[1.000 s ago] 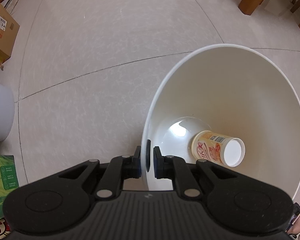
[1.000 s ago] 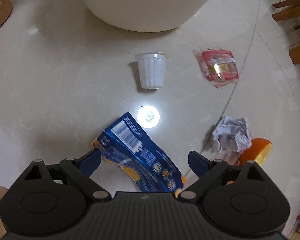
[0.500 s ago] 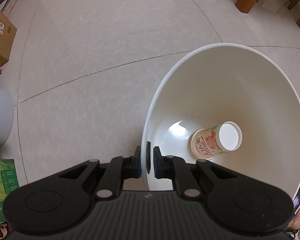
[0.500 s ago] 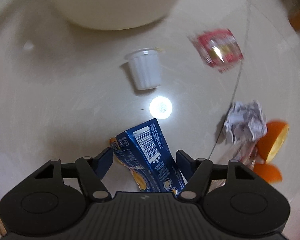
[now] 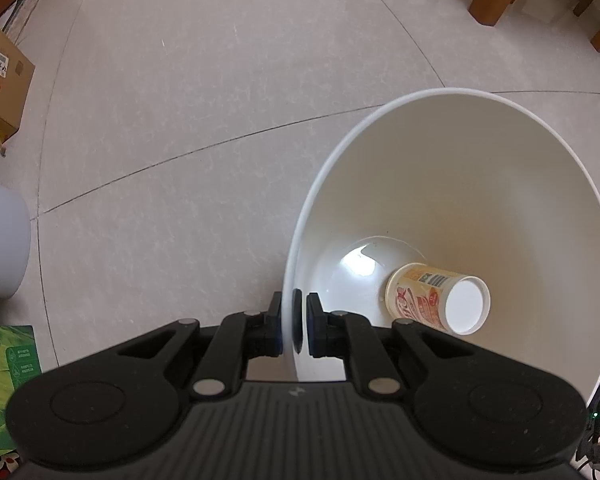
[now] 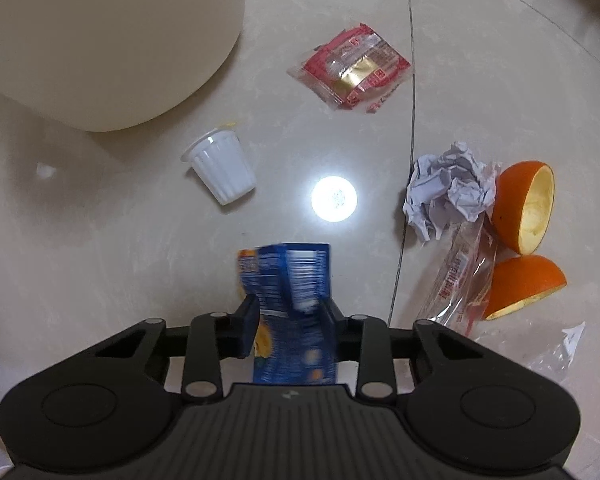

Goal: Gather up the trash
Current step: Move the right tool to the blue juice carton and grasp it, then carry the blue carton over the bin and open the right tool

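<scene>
Blue carton (image 6: 296, 304) clamped between right gripper (image 6: 290, 316) fingers, above floor.

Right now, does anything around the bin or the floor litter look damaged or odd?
The blue carton between the right gripper jaws looks crumpled and tilted, but it is blurred. The paper cup lies on its side inside the white bin, whose rim the left gripper pinches. Nothing looks spilled.

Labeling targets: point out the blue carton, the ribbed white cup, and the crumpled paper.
blue carton (image 6: 296, 280): right wrist view, barcode side panel.
ribbed white cup (image 6: 224, 172): right wrist view, ribbed side wall.
crumpled paper (image 6: 448, 192): right wrist view, middle of the wad.
</scene>
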### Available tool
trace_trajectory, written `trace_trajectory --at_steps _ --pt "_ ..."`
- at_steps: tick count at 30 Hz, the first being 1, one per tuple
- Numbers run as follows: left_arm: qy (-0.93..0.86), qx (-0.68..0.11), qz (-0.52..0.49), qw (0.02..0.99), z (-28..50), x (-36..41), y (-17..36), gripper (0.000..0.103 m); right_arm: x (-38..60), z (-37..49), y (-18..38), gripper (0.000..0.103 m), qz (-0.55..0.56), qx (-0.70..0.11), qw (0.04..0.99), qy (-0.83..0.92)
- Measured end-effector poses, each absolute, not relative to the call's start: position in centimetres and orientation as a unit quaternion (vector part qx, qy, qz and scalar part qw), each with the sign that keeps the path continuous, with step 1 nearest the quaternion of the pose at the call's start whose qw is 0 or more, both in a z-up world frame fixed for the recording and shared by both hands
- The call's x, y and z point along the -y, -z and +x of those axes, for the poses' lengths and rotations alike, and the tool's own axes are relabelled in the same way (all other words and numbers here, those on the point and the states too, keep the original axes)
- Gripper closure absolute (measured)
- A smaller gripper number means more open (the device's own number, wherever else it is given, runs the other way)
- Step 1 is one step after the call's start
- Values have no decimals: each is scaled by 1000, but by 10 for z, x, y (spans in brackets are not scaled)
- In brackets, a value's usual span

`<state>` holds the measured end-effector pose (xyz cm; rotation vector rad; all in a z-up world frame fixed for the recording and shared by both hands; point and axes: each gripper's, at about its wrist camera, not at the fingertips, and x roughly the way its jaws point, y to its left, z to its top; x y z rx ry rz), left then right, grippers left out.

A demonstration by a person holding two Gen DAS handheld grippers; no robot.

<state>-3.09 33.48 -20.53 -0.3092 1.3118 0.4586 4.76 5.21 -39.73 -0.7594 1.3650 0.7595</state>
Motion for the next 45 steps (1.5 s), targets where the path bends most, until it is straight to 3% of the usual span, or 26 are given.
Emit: trace_trajectory --at_steps 3,6,12,18,26,37,45 --pt "-210 -602 -144 757 -30 -337 206 94 -53 45 401 39 -342 -590 651 -334" --pt "-210 -602 -144 757 -30 -337 206 94 -53 43 414 33 -362 -582 653 -323" --pt "-210 -601 -142 758 -32 -336 207 94 -39 45 431 37 -356 -598 652 -300" --pt "-210 -602 -139 758 -31 -334 207 94 -31 45 412 37 -342 -609 659 -279" --pt "-207 -610 -134 753 -29 -334 211 94 -44 59 322 37 -312 -606 675 -281" --pt "-212 -609 -150 749 -31 -336 215 94 -118 58 137 37 -302 -523 711 -360" --pt "-210 -609 -152 750 -34 -338 215 94 -194 46 95 37 -303 -488 697 -428"
